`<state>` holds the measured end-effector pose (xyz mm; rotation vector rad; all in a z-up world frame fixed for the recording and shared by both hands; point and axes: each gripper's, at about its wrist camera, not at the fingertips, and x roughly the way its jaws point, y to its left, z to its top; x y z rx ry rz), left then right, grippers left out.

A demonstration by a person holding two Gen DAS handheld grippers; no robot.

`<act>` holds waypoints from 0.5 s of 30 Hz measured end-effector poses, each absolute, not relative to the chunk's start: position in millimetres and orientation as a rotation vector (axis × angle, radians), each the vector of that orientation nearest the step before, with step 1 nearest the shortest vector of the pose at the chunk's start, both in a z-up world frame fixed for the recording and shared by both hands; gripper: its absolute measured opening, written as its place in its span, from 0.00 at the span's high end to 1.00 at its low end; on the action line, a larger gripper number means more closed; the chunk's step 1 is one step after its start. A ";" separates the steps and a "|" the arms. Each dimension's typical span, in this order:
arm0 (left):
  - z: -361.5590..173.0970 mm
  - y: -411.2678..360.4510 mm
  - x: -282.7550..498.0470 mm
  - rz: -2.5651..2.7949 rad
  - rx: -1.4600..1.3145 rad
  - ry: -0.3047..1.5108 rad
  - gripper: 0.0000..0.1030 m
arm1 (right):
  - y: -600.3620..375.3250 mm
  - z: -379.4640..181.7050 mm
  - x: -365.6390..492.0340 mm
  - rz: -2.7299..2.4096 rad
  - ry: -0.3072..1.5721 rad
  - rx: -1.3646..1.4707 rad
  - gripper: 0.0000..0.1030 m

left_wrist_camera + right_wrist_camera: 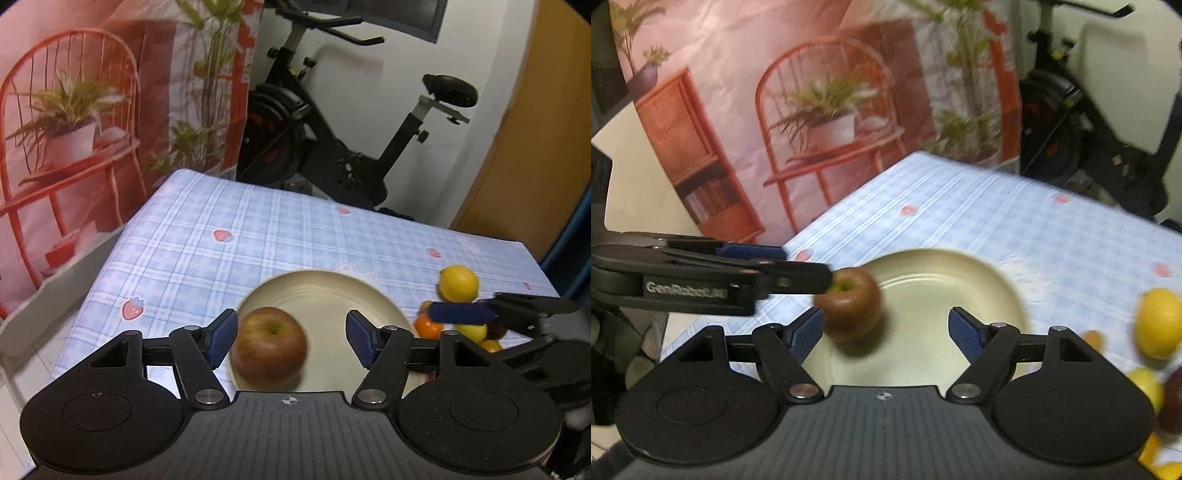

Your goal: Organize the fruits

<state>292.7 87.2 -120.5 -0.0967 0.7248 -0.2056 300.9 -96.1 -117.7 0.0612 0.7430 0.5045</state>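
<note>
A red-green apple (269, 349) (849, 304) sits on the left part of a cream plate (332, 291) (979, 280). My left gripper (291, 341) is open around the apple; its left pad is close beside the fruit and its right pad stands well clear. In the right wrist view the left gripper (798, 264) reaches in from the left, tips by the apple's top. My right gripper (884, 339) is open over the plate, with the apple near its left finger. One of its fingers (461, 312) crosses a fruit pile with a lemon (458, 284) (1160, 323) and an orange (428, 326).
The table wears a blue checked cloth (258, 229) with strawberry prints. Behind the far edge stands an exercise bike (314, 129). A printed backdrop of a red chair (74, 129) hangs at the left. A wooden door (535, 147) is at the right.
</note>
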 end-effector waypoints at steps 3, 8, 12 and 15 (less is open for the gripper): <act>-114.2 78.2 281.5 -0.221 -0.089 0.711 0.35 | -124.9 -106.4 281.1 0.454 0.707 0.066 0.25; -106.6 56.6 259.2 -0.233 -0.056 0.677 0.35 | -161.0 -94.2 244.2 0.364 0.654 0.046 0.25; -104.5 40.9 242.4 -0.248 -0.050 0.657 0.35 | -186.2 -92.9 216.0 0.312 0.628 0.089 0.25; -105.1 29.7 231.9 -0.242 -0.037 0.642 0.35 | -199.0 -95.8 201.7 0.278 0.631 0.120 0.25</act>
